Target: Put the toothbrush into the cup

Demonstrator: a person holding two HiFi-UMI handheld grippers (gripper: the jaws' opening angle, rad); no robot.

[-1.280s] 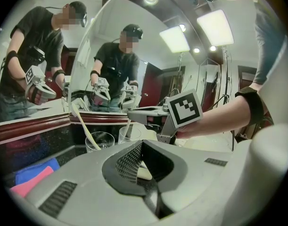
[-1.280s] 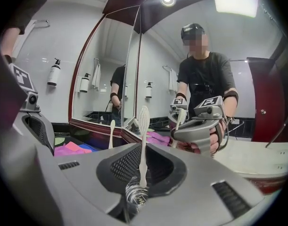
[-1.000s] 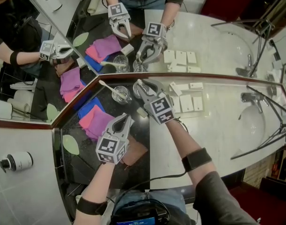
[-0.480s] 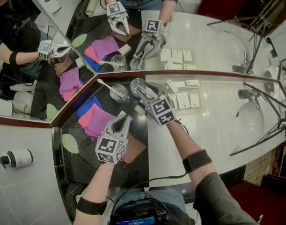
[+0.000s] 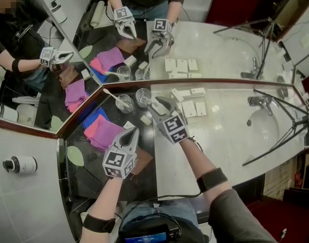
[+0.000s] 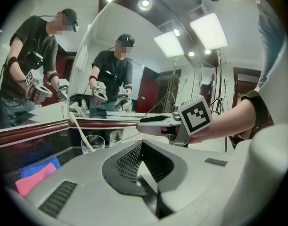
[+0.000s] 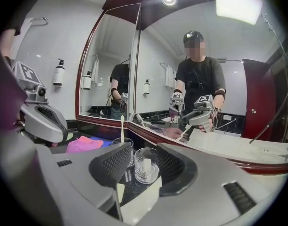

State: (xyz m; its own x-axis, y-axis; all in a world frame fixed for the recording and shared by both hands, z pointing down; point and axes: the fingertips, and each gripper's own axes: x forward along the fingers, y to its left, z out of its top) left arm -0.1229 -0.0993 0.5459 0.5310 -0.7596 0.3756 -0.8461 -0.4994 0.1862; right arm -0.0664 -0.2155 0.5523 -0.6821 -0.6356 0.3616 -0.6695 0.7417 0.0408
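Note:
Two clear glass cups stand on the dark counter by the mirror corner. The left cup (image 5: 125, 103) (image 7: 125, 146) holds a white toothbrush (image 5: 114, 96) (image 7: 121, 127). The right cup (image 5: 143, 96) (image 7: 146, 166) holds another white toothbrush (image 7: 146, 165) that leans toward my right gripper. My right gripper (image 5: 159, 104) (image 7: 141, 158) is just short of that cup; its jaws have just been opening and stand open with nothing between the pads. My left gripper (image 5: 131, 132) (image 6: 142, 148) is shut and empty, above the counter beside the cloths.
Pink and purple cloths (image 5: 104, 133) lie over a blue one (image 5: 93, 116) at the left. White packets (image 5: 195, 108) and a small soap (image 5: 145, 119) lie on the marble top. Sink (image 5: 265, 128) and tap (image 5: 255, 101) are at the right. Mirrors rise right behind the cups.
My right gripper has let go of the toothbrush in the right cup, opened wider and drawn back from it. The left gripper has risen slightly, still shut.

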